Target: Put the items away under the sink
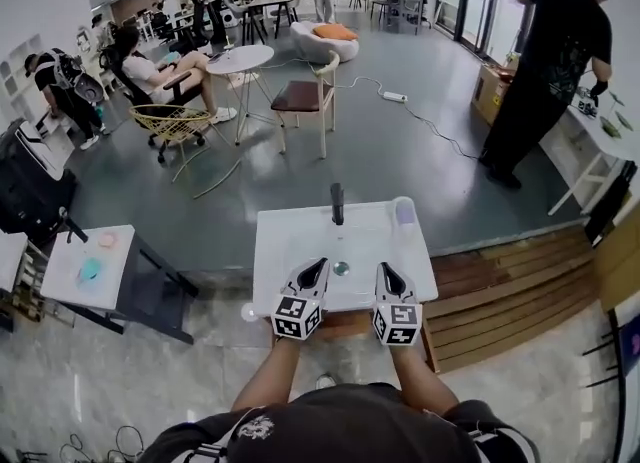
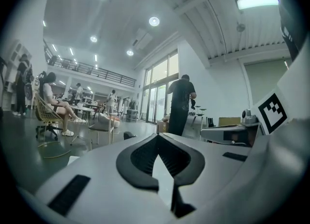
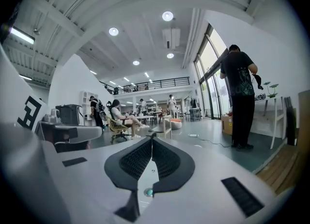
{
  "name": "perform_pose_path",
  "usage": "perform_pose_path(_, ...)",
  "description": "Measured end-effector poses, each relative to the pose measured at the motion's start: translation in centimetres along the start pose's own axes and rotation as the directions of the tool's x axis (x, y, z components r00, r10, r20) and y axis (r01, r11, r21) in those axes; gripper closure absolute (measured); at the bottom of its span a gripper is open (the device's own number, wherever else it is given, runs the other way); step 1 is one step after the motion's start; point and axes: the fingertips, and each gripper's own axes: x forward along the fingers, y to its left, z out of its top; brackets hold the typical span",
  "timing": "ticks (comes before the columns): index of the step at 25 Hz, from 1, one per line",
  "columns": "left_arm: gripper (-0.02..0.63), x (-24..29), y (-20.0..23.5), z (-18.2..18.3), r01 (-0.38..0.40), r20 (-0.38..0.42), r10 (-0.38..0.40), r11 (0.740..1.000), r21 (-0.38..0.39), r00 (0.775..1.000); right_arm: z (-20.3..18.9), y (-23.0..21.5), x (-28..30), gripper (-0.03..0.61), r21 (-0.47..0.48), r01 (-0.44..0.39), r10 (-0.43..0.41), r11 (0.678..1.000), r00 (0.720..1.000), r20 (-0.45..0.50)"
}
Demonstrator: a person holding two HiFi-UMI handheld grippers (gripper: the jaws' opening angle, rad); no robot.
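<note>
Over the white sink bench (image 1: 290, 246) your left gripper (image 1: 323, 263) and right gripper (image 1: 382, 266) hover empty, fingers pressed together; pickup seems not begun, so next spread one for the pale purple-topped container (image 1: 404, 213).

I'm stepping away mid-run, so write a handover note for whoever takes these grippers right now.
Left gripper: jaws shut, empty, over the sink unit's front edge.
Right gripper: shut, empty, beside it.
Things: a clear container with a purple top stands at the sink unit's back right corner, right of the black faucet.
Done: nothing visibly stowed.
To do: take the container and put it under the sink; that space is out of sight.
</note>
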Motion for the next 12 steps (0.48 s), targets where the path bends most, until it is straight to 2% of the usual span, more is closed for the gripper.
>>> perform_pose_path(7, 0.606, 1.6, 1.6, -0.7, 0.013, -0.011, -0.013, 1.0, 0.003, 1.0, -1.6, -1.0, 2.6, 0.553, -0.004, 0.013, -0.013, 1.0, 0.999, -0.049)
perform_pose_path(12, 0.606, 4.3, 2.4, -1.4, 0.026, -0.011, -0.027, 0.998, -0.054, 1.0, -1.8, -2.8, 4.9, 0.554, -0.038, 0.025, -0.026, 0.999, 0.999, -0.035)
